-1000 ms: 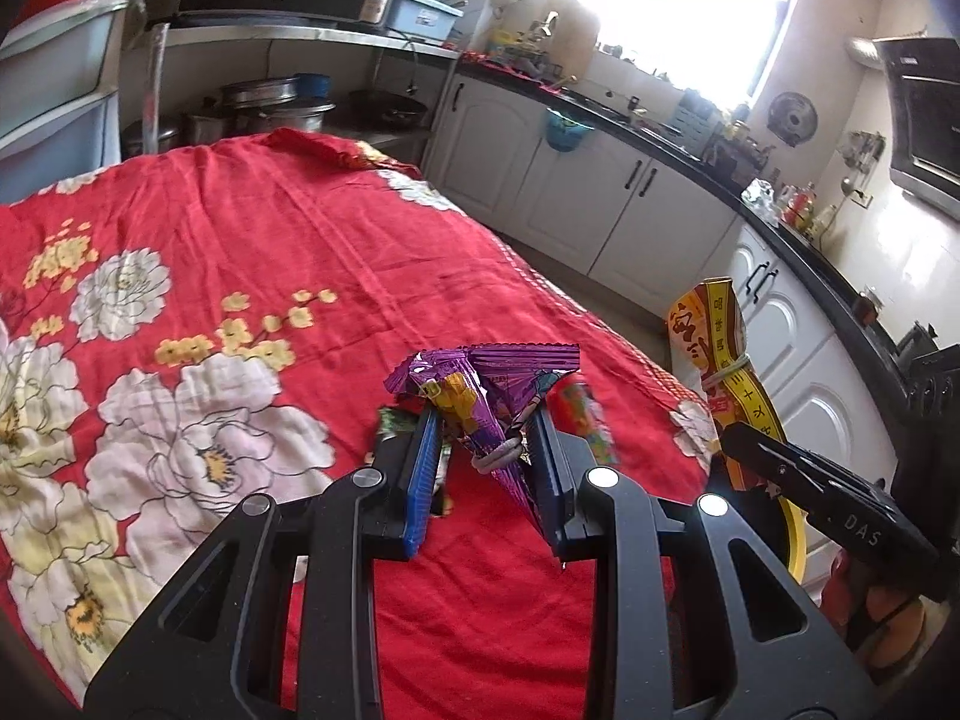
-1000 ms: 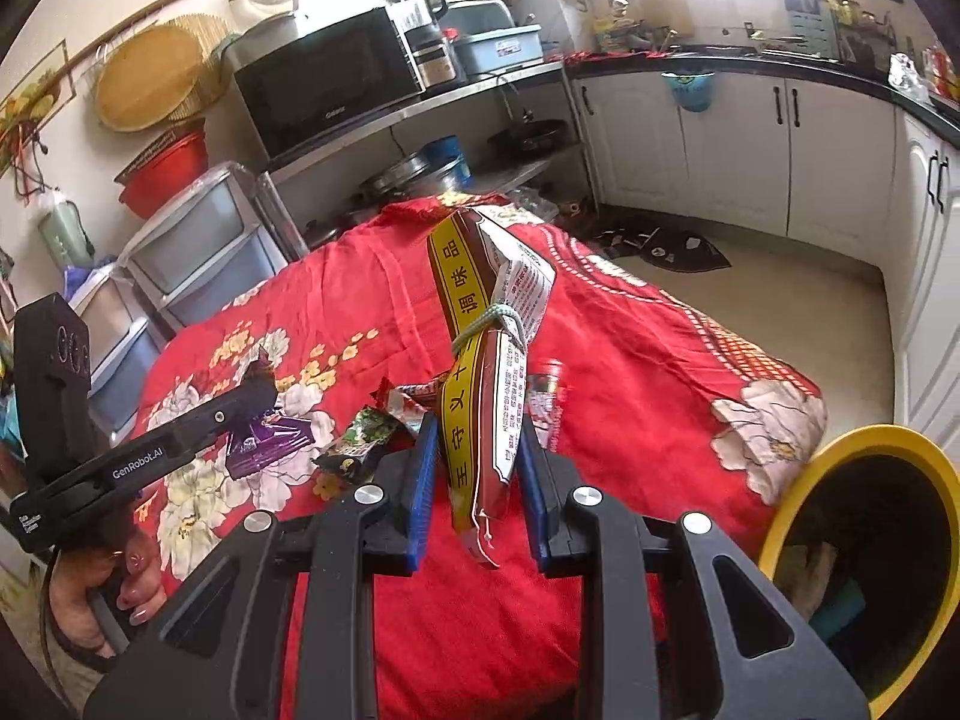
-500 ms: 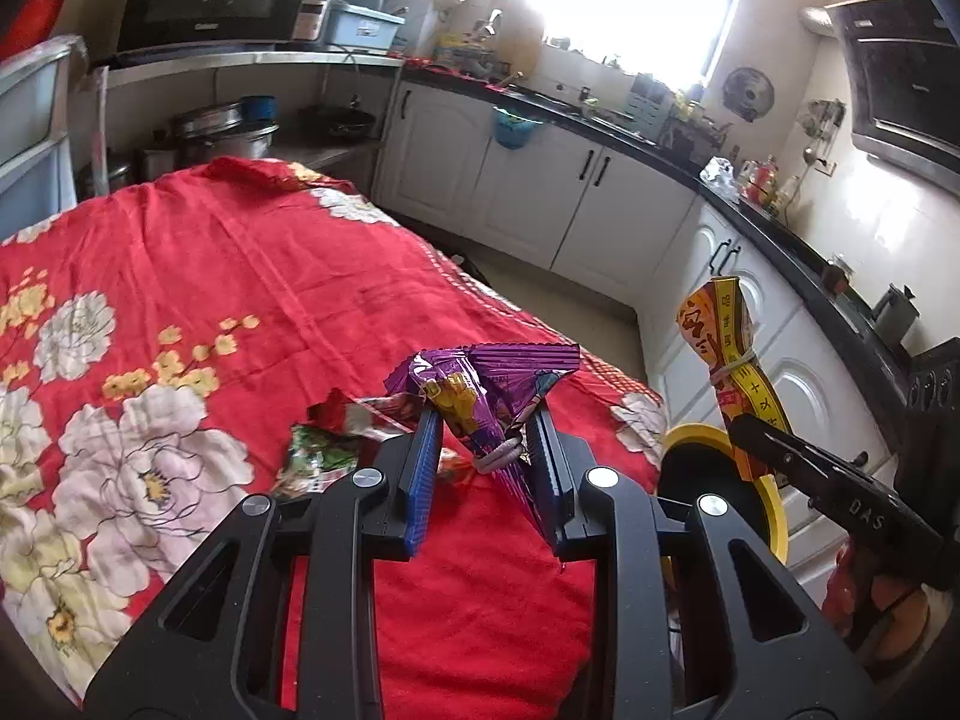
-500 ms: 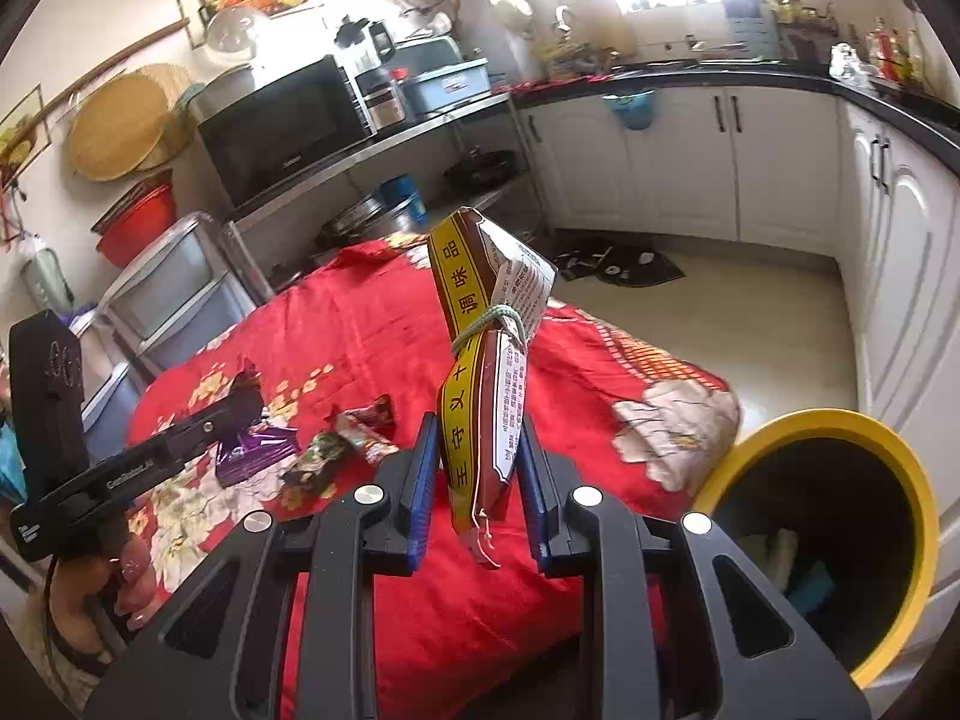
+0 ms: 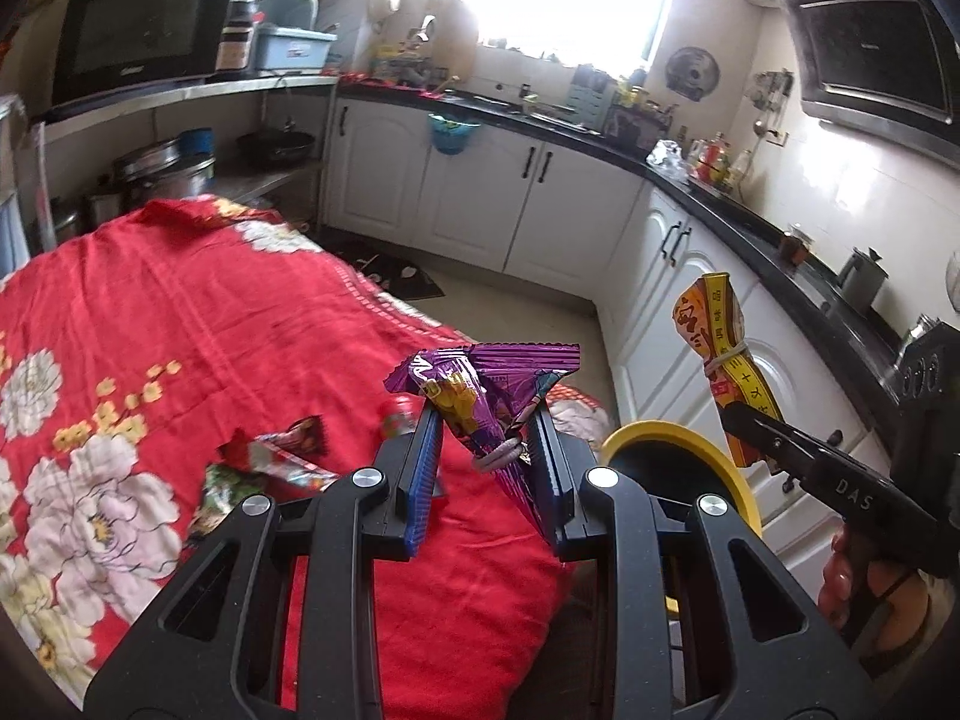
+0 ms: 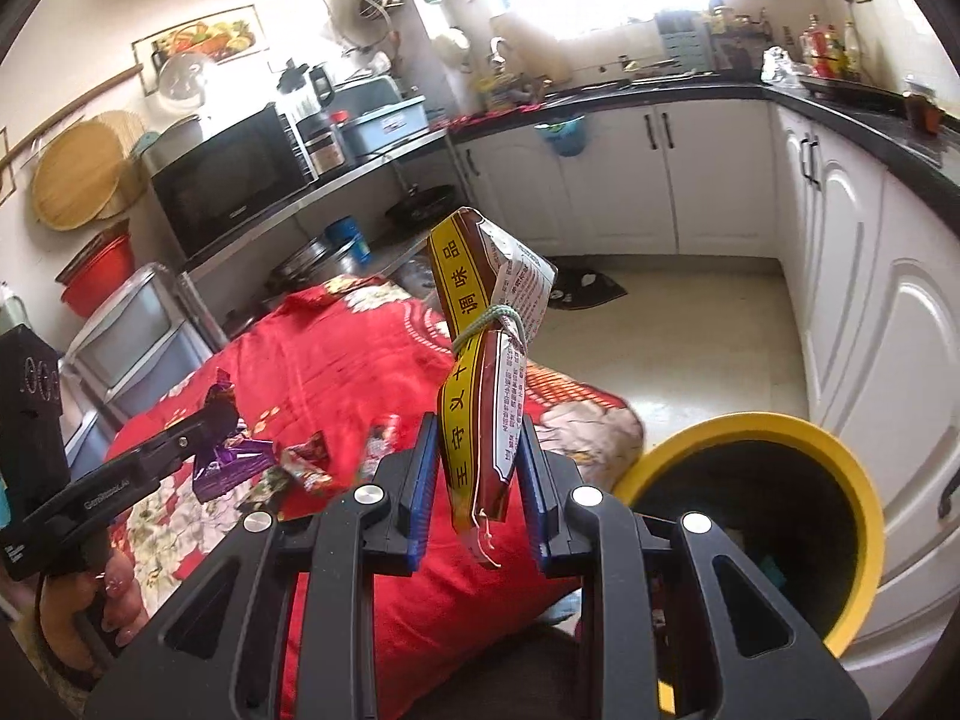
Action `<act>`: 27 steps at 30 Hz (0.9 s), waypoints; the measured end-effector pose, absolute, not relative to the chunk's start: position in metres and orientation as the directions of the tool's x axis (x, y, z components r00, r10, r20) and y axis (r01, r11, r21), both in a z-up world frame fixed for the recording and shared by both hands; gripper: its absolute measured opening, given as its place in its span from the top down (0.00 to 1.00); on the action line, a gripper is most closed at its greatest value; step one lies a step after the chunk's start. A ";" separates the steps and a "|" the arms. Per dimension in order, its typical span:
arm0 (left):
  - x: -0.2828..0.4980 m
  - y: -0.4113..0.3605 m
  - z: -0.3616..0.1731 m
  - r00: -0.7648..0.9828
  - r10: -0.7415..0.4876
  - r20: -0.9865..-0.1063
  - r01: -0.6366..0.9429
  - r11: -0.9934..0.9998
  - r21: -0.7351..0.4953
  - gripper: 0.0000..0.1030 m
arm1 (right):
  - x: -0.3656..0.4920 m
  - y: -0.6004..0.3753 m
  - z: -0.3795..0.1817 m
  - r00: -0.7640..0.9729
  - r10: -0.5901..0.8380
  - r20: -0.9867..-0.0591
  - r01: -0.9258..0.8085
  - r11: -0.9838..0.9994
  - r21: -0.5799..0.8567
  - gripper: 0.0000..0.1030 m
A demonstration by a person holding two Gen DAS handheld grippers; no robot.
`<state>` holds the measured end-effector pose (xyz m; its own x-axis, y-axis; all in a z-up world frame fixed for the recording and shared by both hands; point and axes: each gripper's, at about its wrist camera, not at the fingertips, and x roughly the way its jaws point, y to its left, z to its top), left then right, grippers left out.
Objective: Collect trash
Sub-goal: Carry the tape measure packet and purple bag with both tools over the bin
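My left gripper (image 5: 487, 420) is shut on a crumpled purple snack wrapper (image 5: 480, 384), held above the table's right end. My right gripper (image 6: 477, 438) is shut on a tall yellow and brown seasoning packet (image 6: 486, 360) tied with a green cord, held upright near the table's edge. A yellow-rimmed trash bin (image 6: 780, 498) stands on the floor just right of the table; it also shows in the left wrist view (image 5: 684, 456). Several small wrappers (image 5: 270, 462) lie on the red floral tablecloth (image 5: 180, 330). The right gripper with its packet (image 5: 720, 360) appears in the left wrist view.
White kitchen cabinets (image 6: 690, 180) with a black counter run along the far and right walls. A microwave (image 6: 234, 180) sits on a steel shelf, with grey drawers (image 6: 132, 336) and pots beside the table. A dark mat (image 6: 585, 288) lies on the floor.
Both grippers have swung right with their wrappers, away from the table's middle. The yellow bin has come further into both views and now sits closer below the right gripper.
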<state>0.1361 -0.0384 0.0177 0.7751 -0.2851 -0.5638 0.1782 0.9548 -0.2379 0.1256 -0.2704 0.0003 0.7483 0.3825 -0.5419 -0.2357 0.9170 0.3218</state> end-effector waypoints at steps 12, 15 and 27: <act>0.146 -0.090 0.024 0.759 -0.356 -0.546 0.287 0.935 -0.211 0.78 | 0.118 -0.315 0.002 0.797 0.274 -0.539 -0.119 0.945 0.305 0.77; 0.149 -0.103 0.022 0.751 -0.372 -0.546 0.311 0.928 -0.205 0.78 | 0.117 -0.326 0.002 0.806 0.245 -0.538 -0.090 0.950 0.298 0.77; 0.157 -0.151 0.015 0.715 -0.422 -0.557 0.397 0.901 -0.173 0.78 | 0.112 -0.364 -0.007 0.822 0.126 -0.555 0.025 0.966 0.256 0.76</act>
